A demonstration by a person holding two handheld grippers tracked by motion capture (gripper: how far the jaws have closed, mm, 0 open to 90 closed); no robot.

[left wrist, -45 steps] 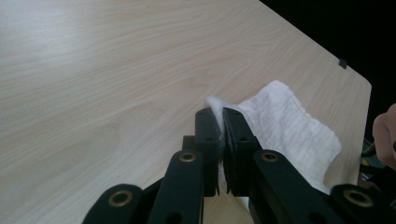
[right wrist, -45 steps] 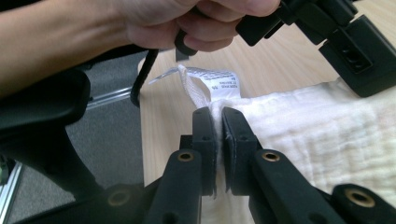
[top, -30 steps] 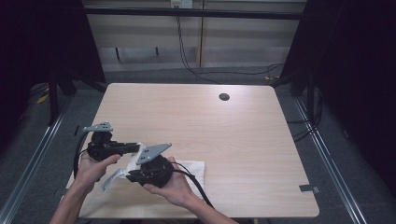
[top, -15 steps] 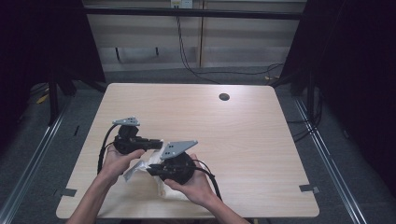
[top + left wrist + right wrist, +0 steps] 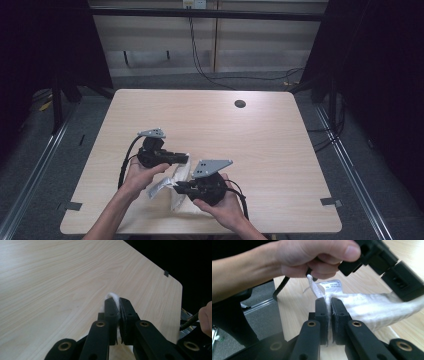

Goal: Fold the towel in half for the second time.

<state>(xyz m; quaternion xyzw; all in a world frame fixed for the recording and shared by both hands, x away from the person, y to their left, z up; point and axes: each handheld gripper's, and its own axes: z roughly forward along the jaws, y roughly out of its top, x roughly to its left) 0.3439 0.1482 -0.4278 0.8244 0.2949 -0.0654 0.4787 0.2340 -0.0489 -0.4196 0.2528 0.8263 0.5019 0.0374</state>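
White cloth [image 5: 176,187] held off the near part of the table [image 5: 280,145], pinched at two ends.

Left gripper [image 5: 185,159] and right gripper [image 5: 176,186] have their fingers [image 5: 322,312] clamped on cloth; it runs between them, wide bare table lying ahead and right for spreading.

Light wooden table [image 5: 280,150], dark surroundings
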